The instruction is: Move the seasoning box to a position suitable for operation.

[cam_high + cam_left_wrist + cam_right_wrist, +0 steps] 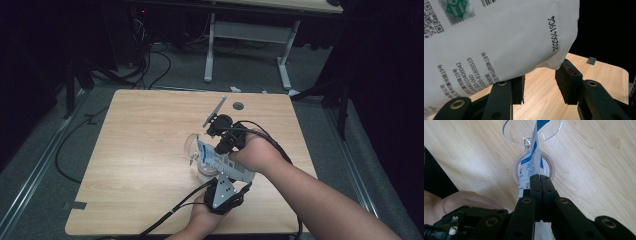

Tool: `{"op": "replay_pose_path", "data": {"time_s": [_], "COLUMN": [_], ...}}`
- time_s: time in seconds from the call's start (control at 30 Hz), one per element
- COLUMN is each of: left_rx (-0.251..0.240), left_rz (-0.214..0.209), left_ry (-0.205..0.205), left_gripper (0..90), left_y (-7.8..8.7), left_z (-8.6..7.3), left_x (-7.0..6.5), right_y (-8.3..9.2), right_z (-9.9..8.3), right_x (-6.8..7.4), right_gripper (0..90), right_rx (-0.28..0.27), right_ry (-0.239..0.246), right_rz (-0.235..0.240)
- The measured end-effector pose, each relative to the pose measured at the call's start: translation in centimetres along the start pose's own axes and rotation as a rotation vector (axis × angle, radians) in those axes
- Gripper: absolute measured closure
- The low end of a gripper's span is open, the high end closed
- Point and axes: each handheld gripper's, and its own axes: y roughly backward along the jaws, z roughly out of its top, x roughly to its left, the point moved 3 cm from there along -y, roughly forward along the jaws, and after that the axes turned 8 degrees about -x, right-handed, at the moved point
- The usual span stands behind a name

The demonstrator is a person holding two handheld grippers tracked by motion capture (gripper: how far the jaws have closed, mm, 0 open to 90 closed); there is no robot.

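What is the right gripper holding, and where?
The right gripper pinches the white and blue pouch by its thin edge, over the clear cup.

One pouch (227, 162), one clear cup (531, 131), one tape roll (517, 168), two tools, one table (140, 150).

Pouch (225, 162) held above bench (140, 165), near its front right. Clear cup (192, 146) just left of pouch; tape roll (517, 167) on bench beneath pouch. Left tool (222, 196) before pouch, right tool (220, 145) above it.

The white pouch (499, 37) bears the printed code "20250419C4" beside a barcode.
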Motion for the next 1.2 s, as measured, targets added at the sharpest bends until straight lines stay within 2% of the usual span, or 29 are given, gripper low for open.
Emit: {"op": "replay_pose_path", "data": {"time_s": [1.2], "left_rx": [-0.011], "left_rz": [-0.001], "left_ry": [0.012], "left_gripper": [60.7], "left_y": [-0.1], "left_z": [0.26], "left_x": [0.17], "right_y": [-0.19], "right_z": [0.24], "right_x": [0.01], "right_gripper": [90.0], "right_rx": [-0.01], "right_ry": [0.002], "right_rz": [0.005]}}
